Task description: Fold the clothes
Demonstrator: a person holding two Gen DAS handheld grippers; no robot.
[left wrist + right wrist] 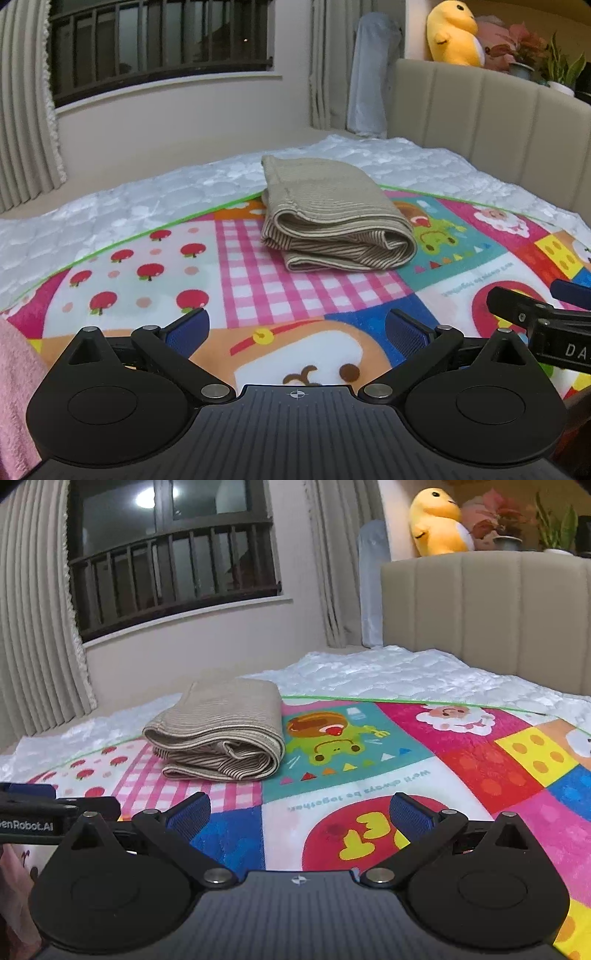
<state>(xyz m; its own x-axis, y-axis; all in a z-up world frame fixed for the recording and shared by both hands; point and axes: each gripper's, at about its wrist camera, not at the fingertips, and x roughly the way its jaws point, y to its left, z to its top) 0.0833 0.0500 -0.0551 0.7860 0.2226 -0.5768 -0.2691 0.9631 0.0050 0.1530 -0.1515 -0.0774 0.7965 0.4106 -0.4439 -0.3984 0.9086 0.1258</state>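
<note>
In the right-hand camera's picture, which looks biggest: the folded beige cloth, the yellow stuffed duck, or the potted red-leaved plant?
As they look in that view:
1. Folded beige cloth, biggest, but also nearest.
2. Yellow stuffed duck.
3. Red-leaved plant, smallest.
The duck and plant sit farther back, so true sizes are unsure.

- Patterned blanket (295, 291): flat and bare in front of both tools, so the near half is open for passage.
- Folded cloth (332, 229): the only raised thing on the blanket, lying at its far edge; open room on each side of it.
- Left tool (295, 328) and right tool (299, 812): side by side, close together, jaws wide apart with nothing between; each crowds the other's inner flank.
- Pink fabric (14, 387): just beside the left tool's outer side.
- Headboard (498, 616): closes off the far right.
- Wall under the window (177, 122): bounds the far side beyond the white bed cover (110, 210).
</note>
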